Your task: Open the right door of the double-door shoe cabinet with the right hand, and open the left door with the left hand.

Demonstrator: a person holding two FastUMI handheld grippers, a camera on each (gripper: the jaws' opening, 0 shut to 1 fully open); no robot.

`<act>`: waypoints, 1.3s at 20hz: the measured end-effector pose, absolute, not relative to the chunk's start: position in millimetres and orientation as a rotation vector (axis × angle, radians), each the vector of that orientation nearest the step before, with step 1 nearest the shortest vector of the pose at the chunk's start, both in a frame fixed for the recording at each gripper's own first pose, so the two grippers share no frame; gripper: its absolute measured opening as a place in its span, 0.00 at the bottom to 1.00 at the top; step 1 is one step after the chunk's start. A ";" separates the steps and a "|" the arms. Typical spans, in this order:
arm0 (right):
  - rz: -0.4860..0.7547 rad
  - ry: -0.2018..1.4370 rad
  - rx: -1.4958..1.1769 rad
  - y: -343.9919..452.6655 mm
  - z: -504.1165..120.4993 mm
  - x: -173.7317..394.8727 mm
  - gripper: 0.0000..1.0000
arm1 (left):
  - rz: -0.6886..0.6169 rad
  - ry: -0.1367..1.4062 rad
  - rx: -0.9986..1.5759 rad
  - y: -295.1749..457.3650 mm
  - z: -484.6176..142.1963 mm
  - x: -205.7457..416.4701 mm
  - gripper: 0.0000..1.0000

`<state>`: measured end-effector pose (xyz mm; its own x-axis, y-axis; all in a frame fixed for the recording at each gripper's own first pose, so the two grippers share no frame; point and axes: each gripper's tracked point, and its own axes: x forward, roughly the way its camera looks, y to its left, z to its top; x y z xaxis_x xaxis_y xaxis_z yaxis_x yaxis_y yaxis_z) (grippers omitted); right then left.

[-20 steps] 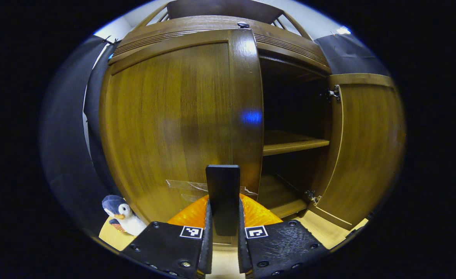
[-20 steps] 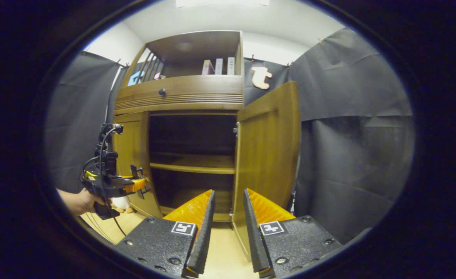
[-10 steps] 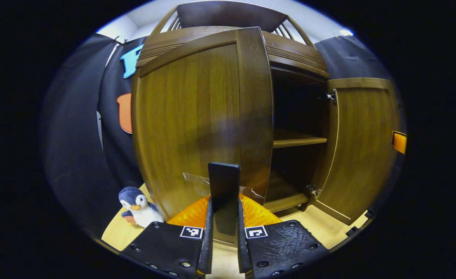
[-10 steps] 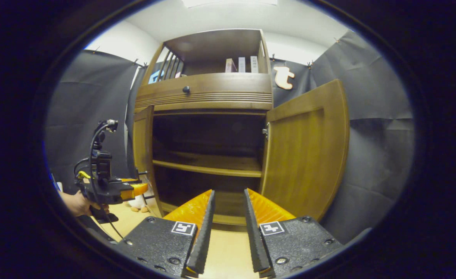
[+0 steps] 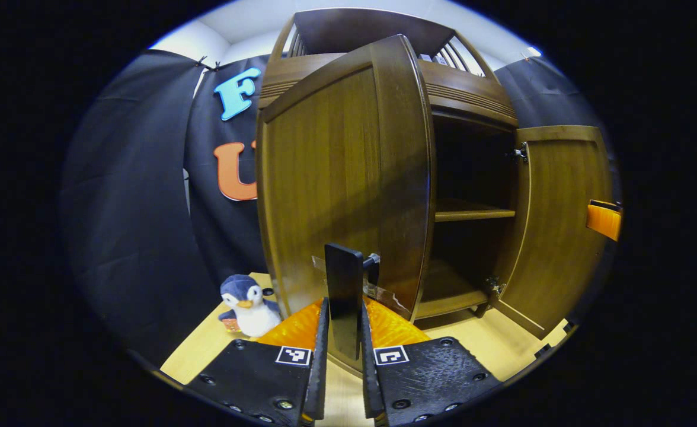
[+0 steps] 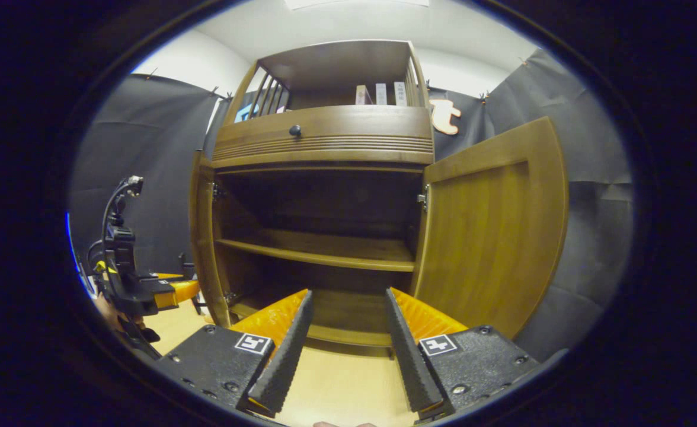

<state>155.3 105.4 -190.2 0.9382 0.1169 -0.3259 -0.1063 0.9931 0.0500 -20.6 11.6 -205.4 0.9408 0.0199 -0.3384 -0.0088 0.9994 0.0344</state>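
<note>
In the left gripper view, the left gripper (image 5: 342,332) is clamped on the upright black handle (image 5: 344,296) of the left door (image 5: 331,178), which is swung out, its tall panel standing vertical. In the right gripper view, the right gripper (image 6: 344,338) is held apart, empty. Beyond, the shoe cabinet (image 6: 325,133) is seen with the right door (image 6: 491,231) opened wide.

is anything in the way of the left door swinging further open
Possibly. The plush penguin sits on the floor on the outer side of the left door, beside its lower edge. The left hand-held gripper is shut on the door's handle.
</note>
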 end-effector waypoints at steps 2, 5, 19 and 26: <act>0.128 0.338 0.027 112.5 -191.4 158.8 0.82 | 0.055 0.345 0.033 27.0 -204.7 -29.7 0.24; 0.141 0.342 0.019 121.0 -193.4 162.3 0.82 | 0.120 0.341 0.047 48.8 -203.9 -41.0 0.24; 0.199 0.344 0.026 154.3 -193.9 179.9 0.82 | 0.231 0.394 0.066 118.7 -202.0 -77.2 0.15; 0.213 0.344 0.022 160.5 -190.3 182.9 0.82 | 0.355 0.436 0.063 159.9 -204.2 -116.1 0.57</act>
<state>182.9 160.5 -190.3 0.9191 0.2114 -0.3326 -0.2038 0.9773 0.0579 -116.1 159.9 -204.2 0.8463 0.3494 -0.4021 -0.3227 0.9368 0.1348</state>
